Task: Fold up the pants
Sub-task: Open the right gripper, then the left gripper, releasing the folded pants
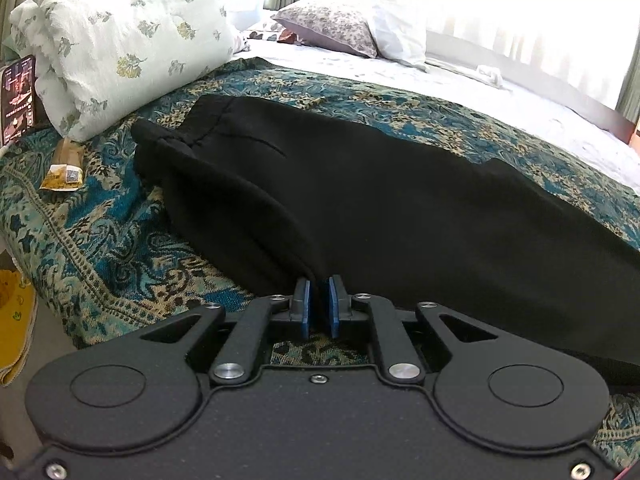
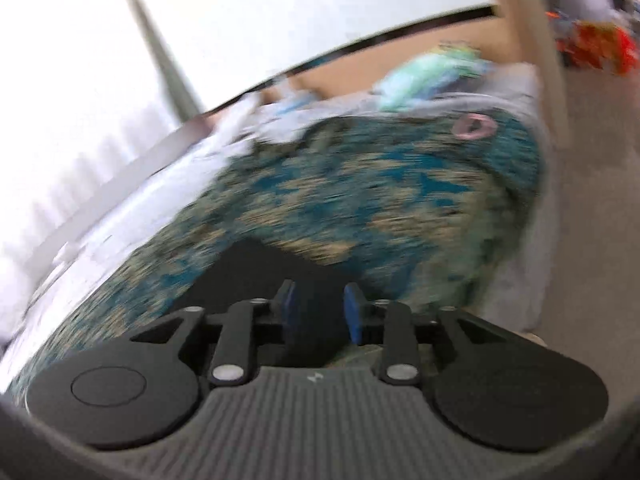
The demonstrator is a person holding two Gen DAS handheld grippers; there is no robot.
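Black pants (image 1: 360, 184) lie lengthwise on the patterned bedspread (image 1: 100, 240), waistband toward a folded quilt (image 1: 120, 40). The left gripper (image 1: 319, 307) pinches their near edge, pads almost together. The right gripper (image 2: 320, 312), blurred, holds its pads apart over a pants end (image 2: 260, 264).

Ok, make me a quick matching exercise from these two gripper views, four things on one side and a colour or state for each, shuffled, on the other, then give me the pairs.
Things:
1. pants
2. left gripper
3. right gripper
4. bedspread

Descriptions:
A. teal and tan pattern
B. pads nearly together at the edge of the black cloth
C. black, lying flat
D. pads apart, blurred view

Pairs: 1-C, 2-B, 3-D, 4-A
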